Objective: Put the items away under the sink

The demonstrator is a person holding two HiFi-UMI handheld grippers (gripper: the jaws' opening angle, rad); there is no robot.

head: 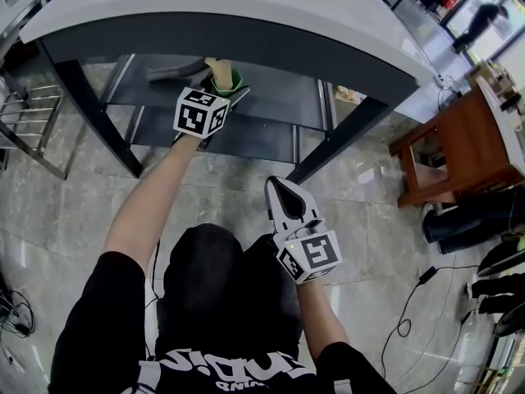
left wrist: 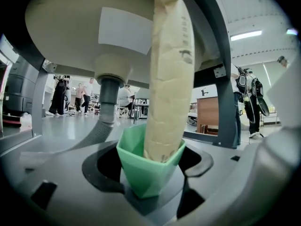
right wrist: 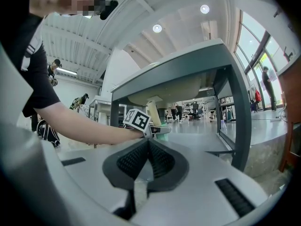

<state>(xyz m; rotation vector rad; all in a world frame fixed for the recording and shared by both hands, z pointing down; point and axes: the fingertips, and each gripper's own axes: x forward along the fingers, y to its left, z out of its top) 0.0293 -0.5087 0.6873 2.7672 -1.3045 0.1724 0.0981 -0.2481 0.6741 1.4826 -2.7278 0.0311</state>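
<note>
Left gripper view: green cup is clamped between the jaws of the left gripper, with a tall beige paper package standing upright in it. We note it directly beneath the sink basin, just right of the grey drain hose. Head view places it over the upper shelf under the surface; whether it touches the shelf we cannot tell. Right gripper has its jaws together, empty, well apart from the cup.

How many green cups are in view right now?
1. The green cup is gripped in the left claw, under the sink basin, with a tall beige packet standing in it. More could be hidden behind the countertop in the head view.
</note>
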